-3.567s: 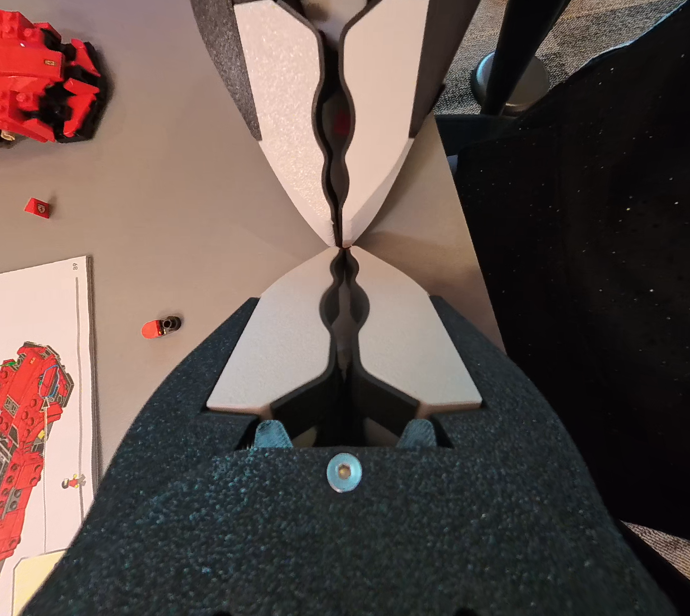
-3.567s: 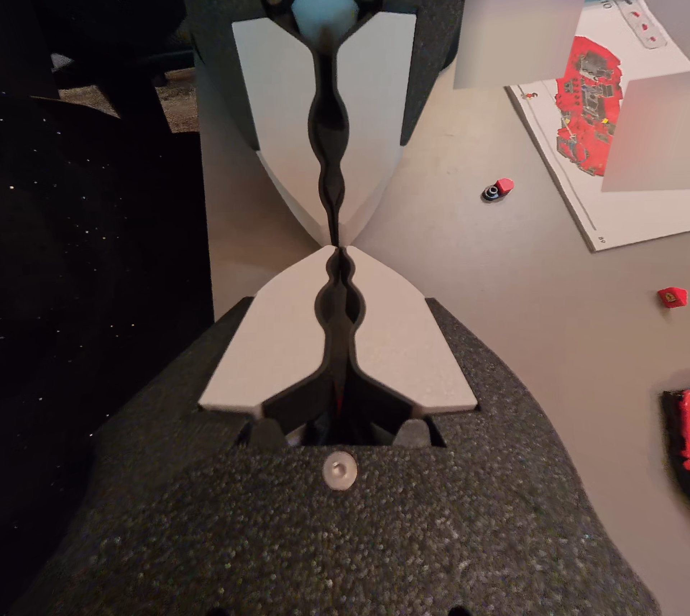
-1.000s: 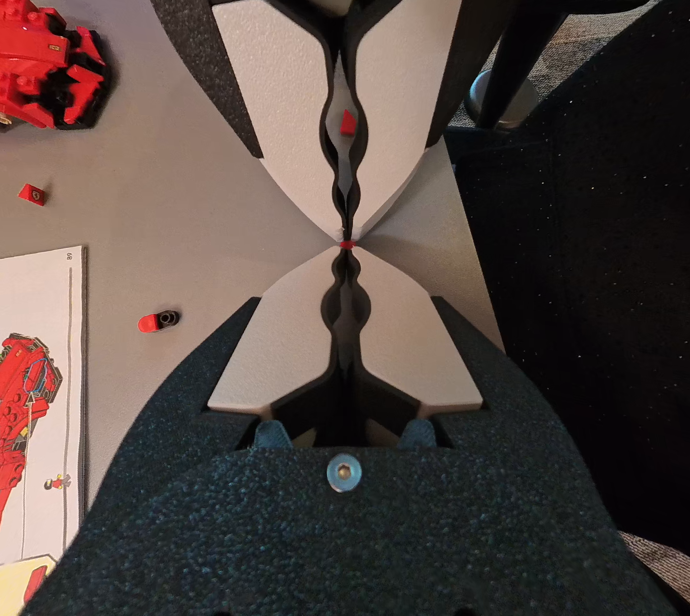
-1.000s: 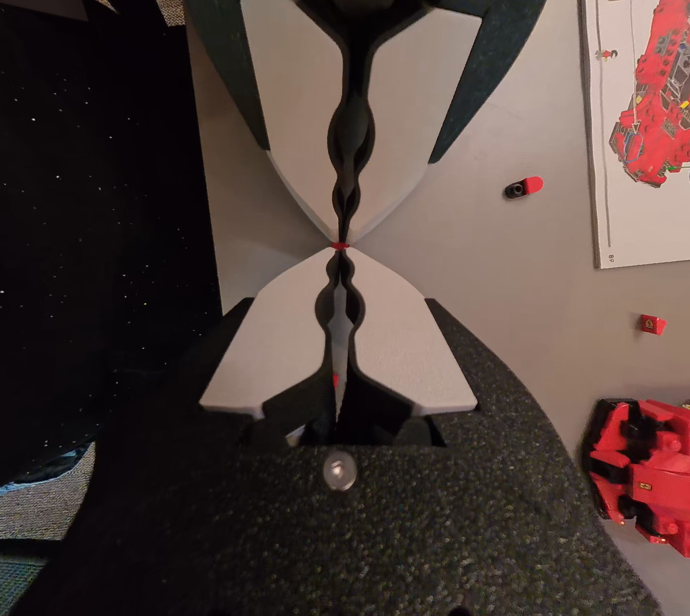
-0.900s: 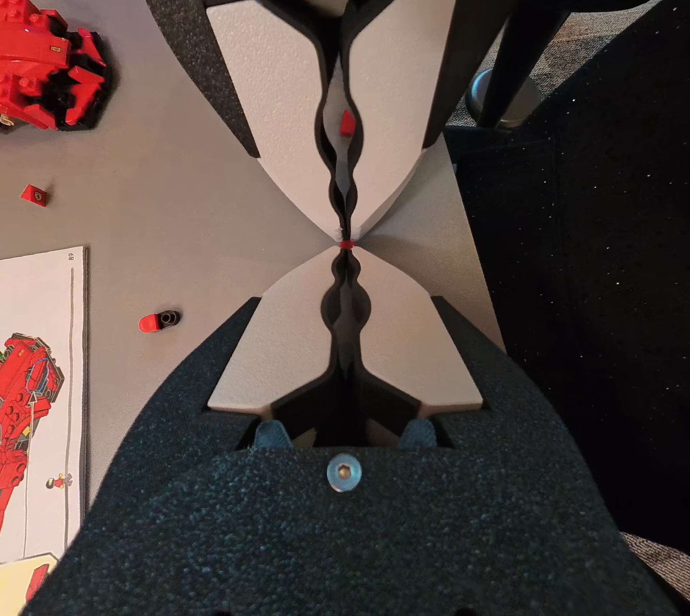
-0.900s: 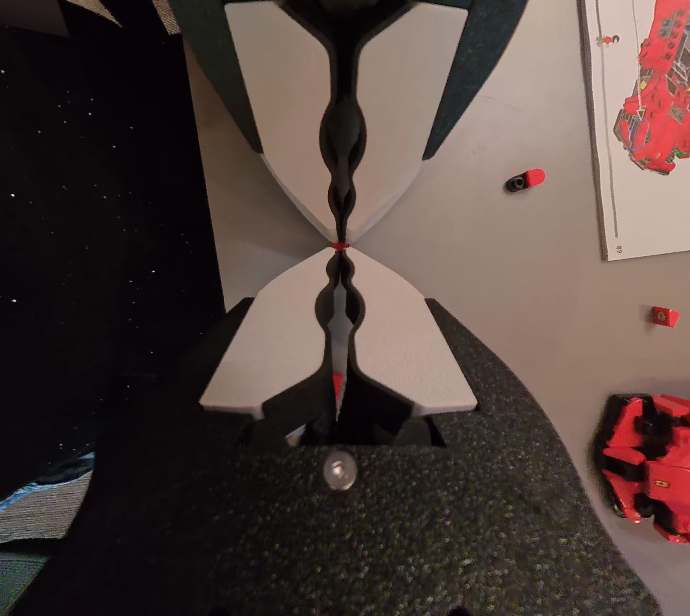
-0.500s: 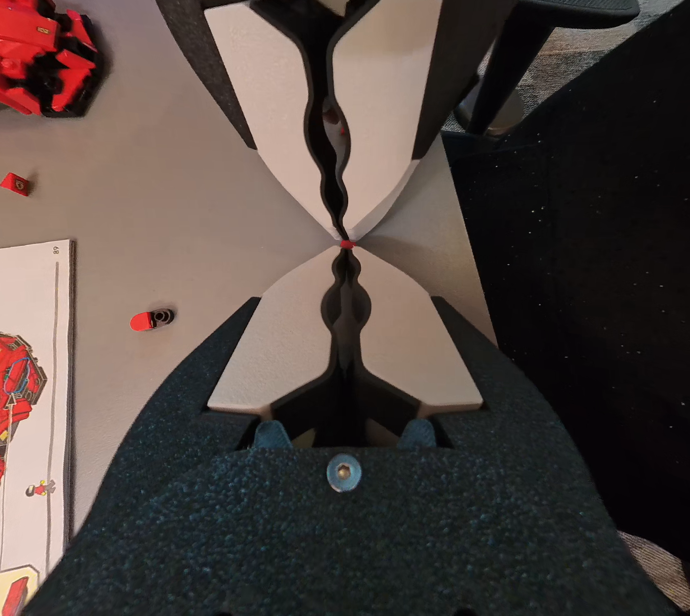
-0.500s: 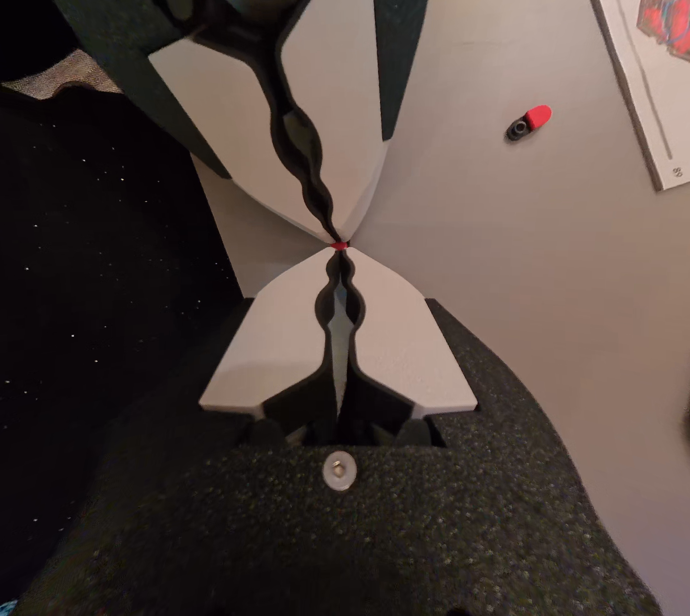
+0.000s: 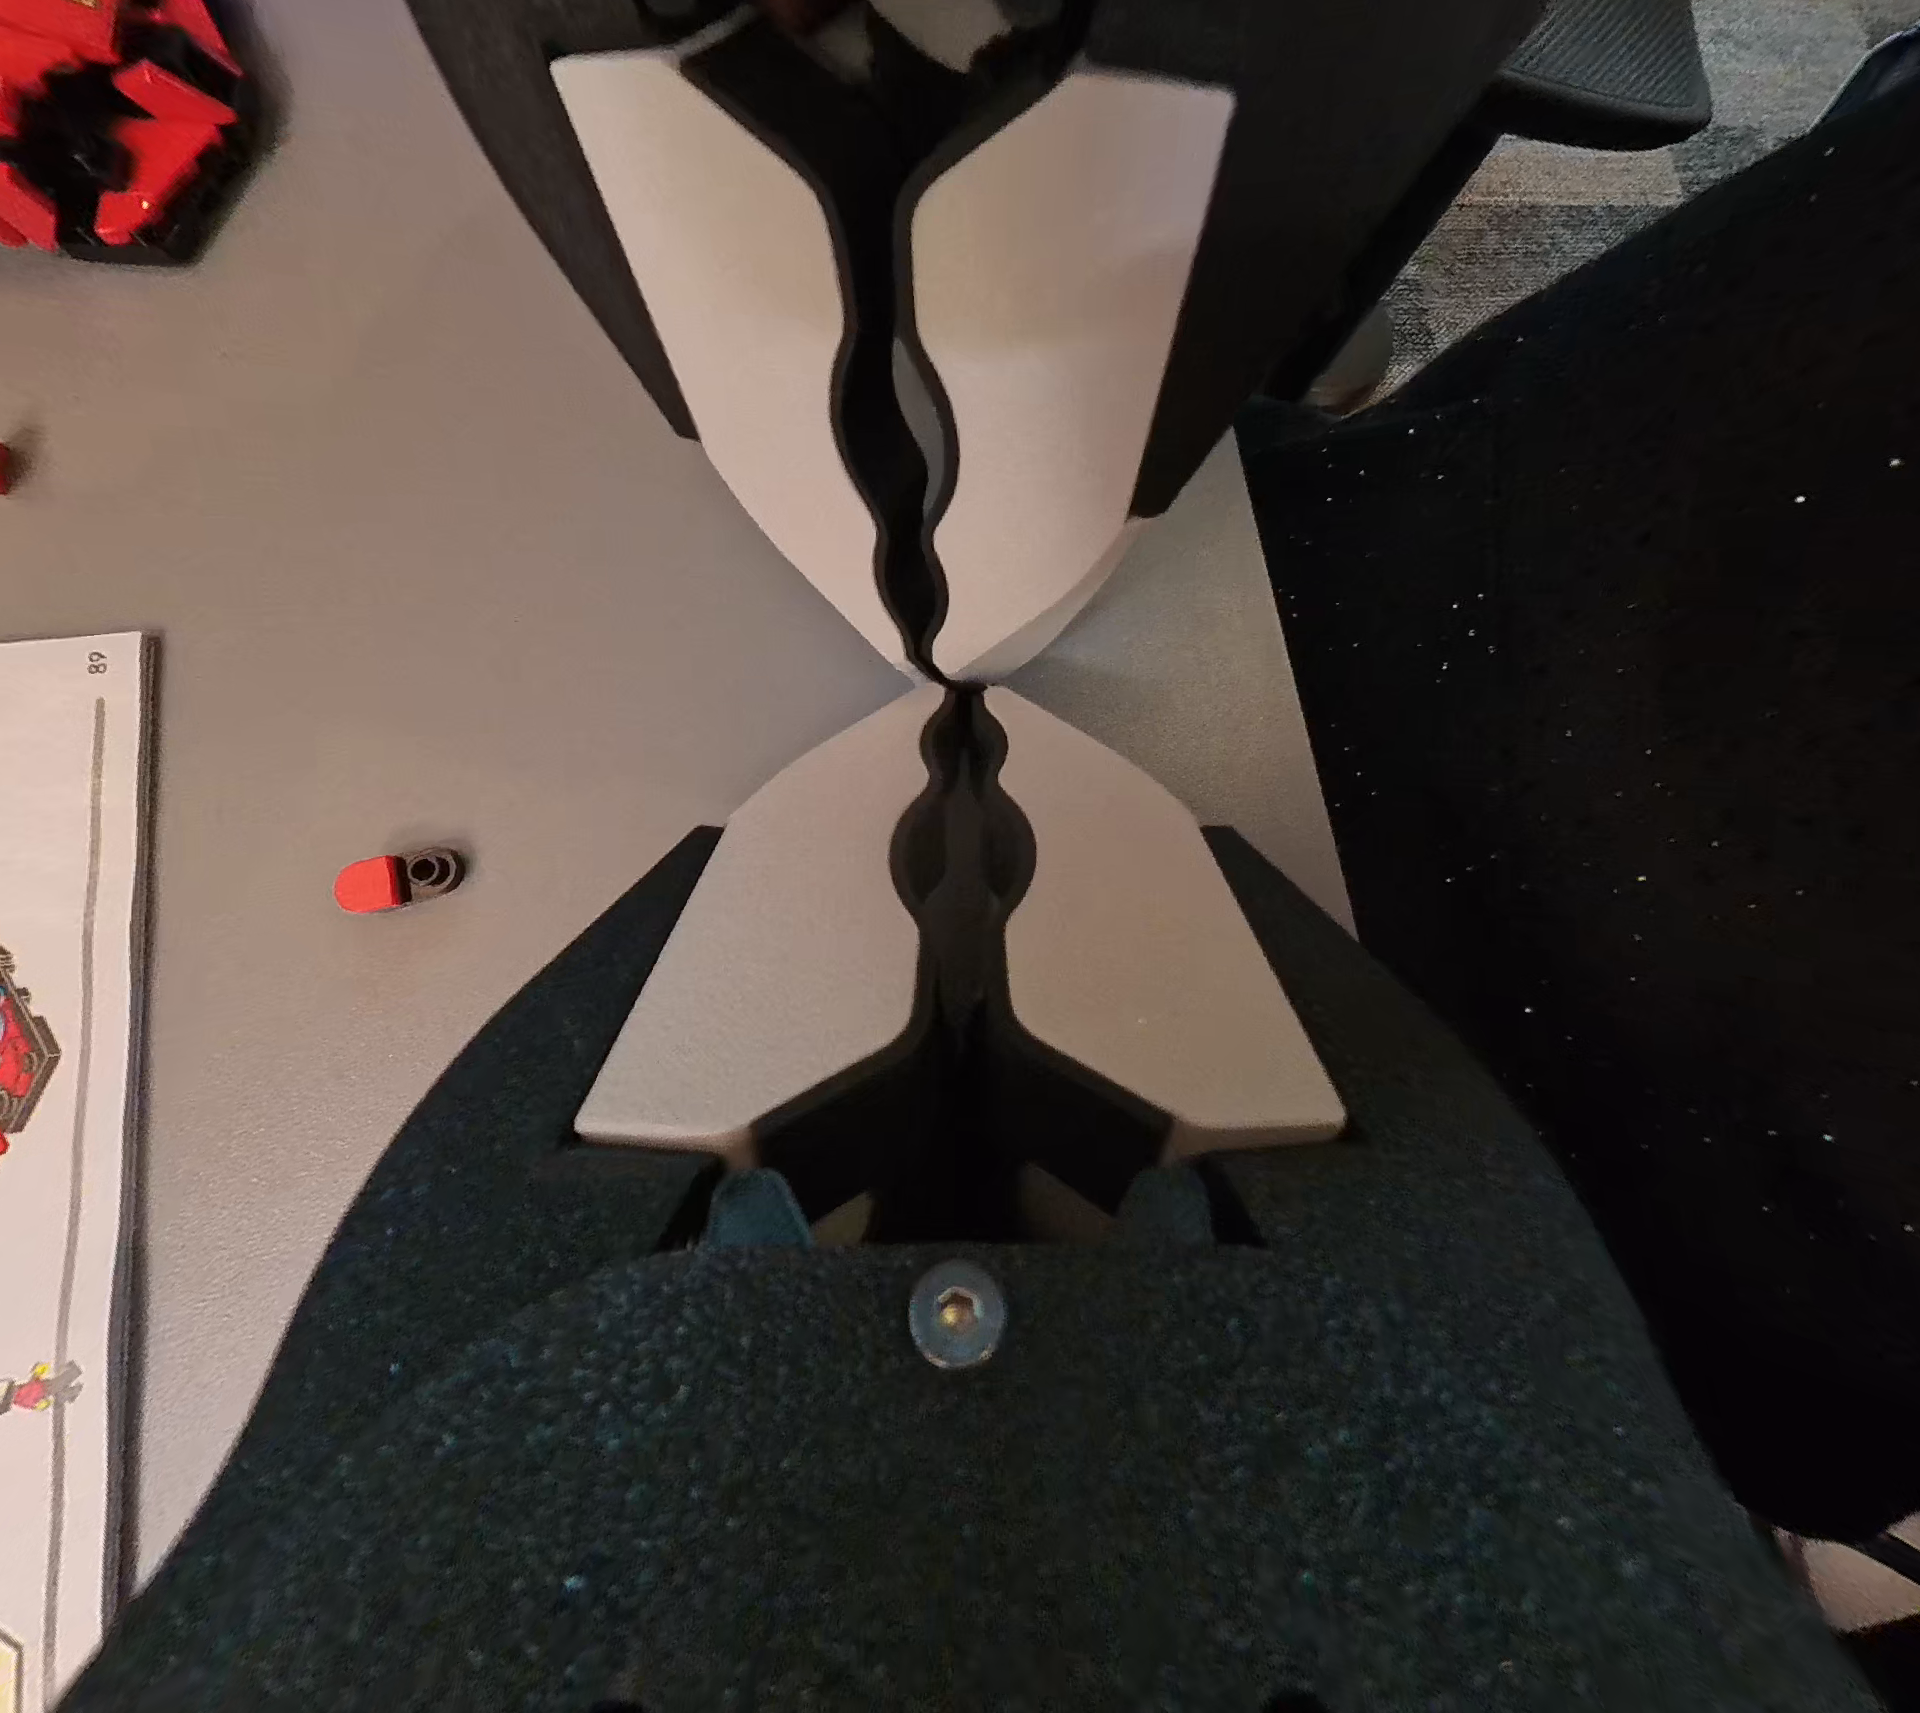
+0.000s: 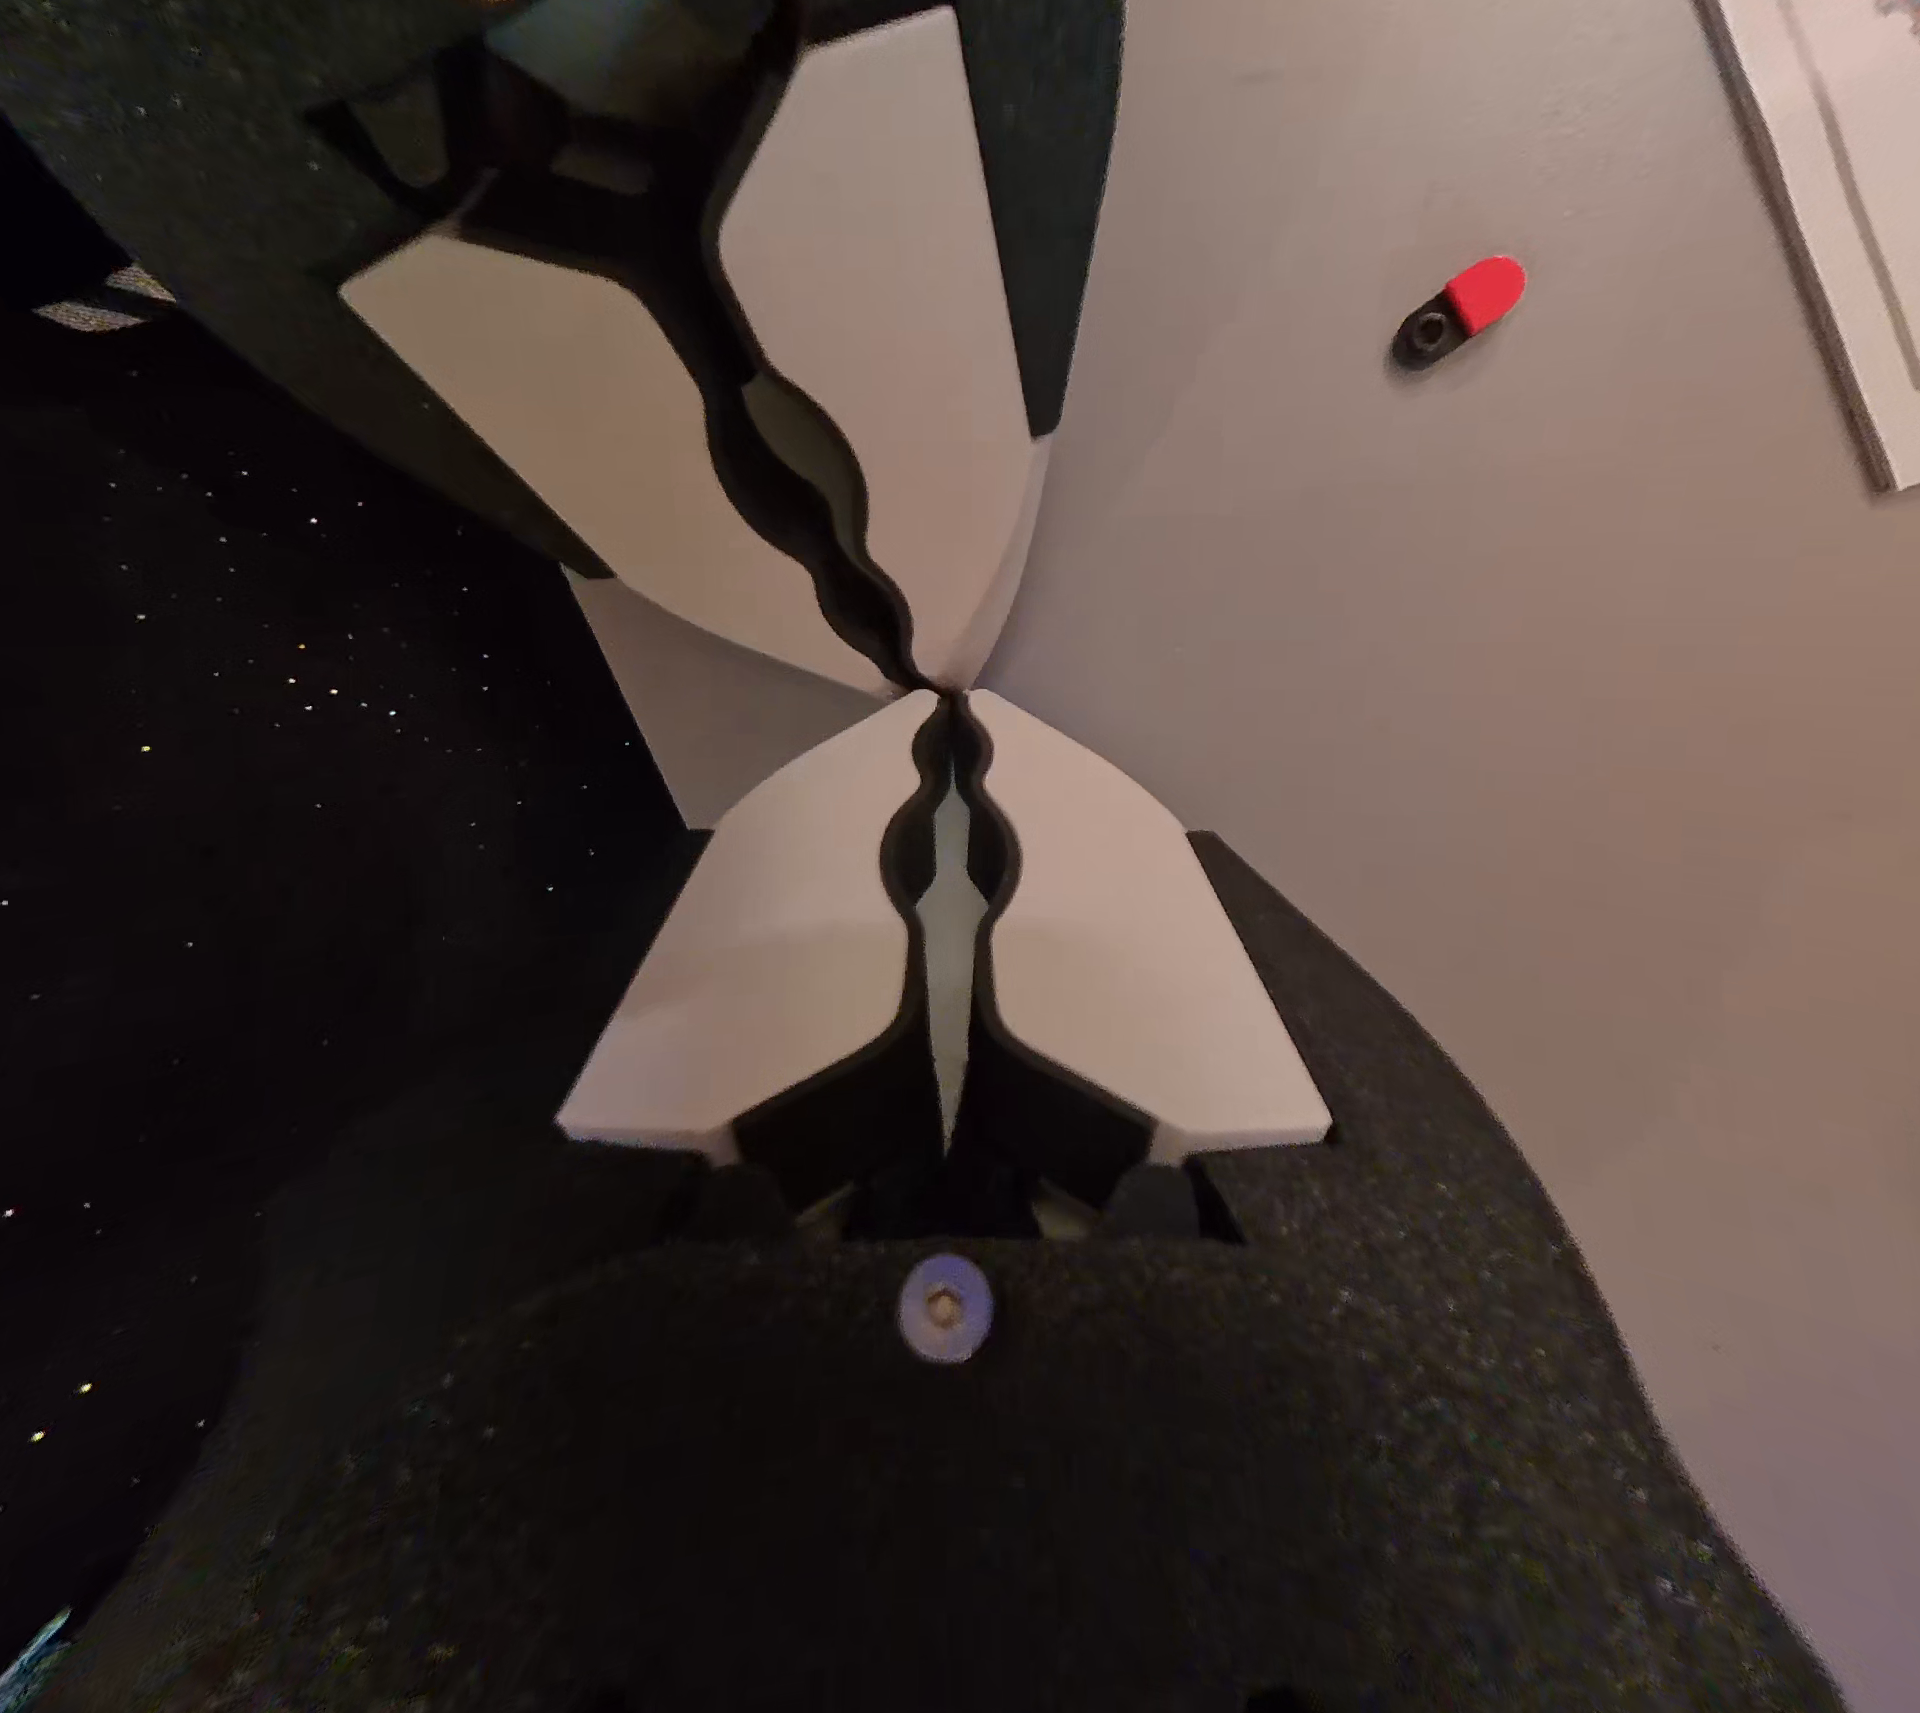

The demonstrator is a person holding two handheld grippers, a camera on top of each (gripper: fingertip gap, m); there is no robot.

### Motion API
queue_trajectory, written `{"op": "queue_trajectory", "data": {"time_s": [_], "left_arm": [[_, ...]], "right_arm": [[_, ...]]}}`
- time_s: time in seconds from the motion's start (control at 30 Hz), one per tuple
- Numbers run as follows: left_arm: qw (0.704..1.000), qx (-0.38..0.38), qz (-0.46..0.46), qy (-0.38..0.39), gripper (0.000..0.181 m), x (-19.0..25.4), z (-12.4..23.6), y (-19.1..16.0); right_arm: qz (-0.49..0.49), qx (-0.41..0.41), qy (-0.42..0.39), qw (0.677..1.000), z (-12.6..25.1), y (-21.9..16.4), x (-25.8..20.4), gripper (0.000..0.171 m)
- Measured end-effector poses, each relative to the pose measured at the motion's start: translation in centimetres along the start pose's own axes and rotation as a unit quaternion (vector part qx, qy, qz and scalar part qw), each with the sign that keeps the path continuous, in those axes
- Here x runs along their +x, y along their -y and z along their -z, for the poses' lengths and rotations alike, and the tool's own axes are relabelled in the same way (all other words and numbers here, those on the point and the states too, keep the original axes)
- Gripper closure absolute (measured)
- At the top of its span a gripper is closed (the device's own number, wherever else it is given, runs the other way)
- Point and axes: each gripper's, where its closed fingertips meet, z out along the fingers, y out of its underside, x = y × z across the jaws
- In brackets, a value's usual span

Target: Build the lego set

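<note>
Above table edge (image 9: 1195, 676), grippers tip-to-tip, jaws closed.

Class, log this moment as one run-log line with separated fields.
left gripper: shut, tip to tip with right gripper | right: shut | red-and-black piece: loose on table | held part: not visible

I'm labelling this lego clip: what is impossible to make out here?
- Any piece pinched where the left hand-held gripper and right hand-held gripper meet: both views, shut tips hide it.
- Red lego car: left wrist view, blurred, cut by left edge.
- Instruction booklet: both views, cut by edges.
</note>
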Motion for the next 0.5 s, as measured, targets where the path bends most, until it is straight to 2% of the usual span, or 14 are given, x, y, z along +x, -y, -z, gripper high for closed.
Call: {"op": "queue_trajectory", "data": {"time_s": [0.13, 0.27, 0.37, 0.4, 0.43, 0.5], "left_arm": [[1.0, 0.0, 0.005, -0.006, 0.18, 0.0, 0.1, 0.0], [1.0, 0.0, -0.006, 0.006, 0.177, 0.0, 0.3, 0.1], [0.999, 0.038, -0.019, -0.01, 0.173, 0.5, 1.1, 1.0], [0.998, 0.054, -0.02, -0.009, 0.169, 0.5, 1.6, 1.4], [0.998, 0.064, -0.02, -0.003, 0.166, 0.4, 1.9, 1.6], [0.998, 0.058, -0.029, 0.004, 0.167, 0.5, 1.9, 1.5]], "right_arm": [[0.008, 0.034, -0.018, 0.999, 0.1, 0.1, 0.1, 0.171], [0.058, 0.103, -0.025, 0.993, 0.9, 0.1, 0.3, 0.171], [0.096, 0.152, -0.037, 0.983, 2.2, -0.6, 0.1, 0.171], [0.113, 0.157, -0.046, 0.98, 2.3, -1.0, 0.0, 0.158], [0.119, 0.154, -0.05, 0.98, 2.1, -1.4, -0.2, 0.129], [0.124, 0.143, -0.039, 0.981, 1.5, -2.2, -0.8, 0.125]]}}
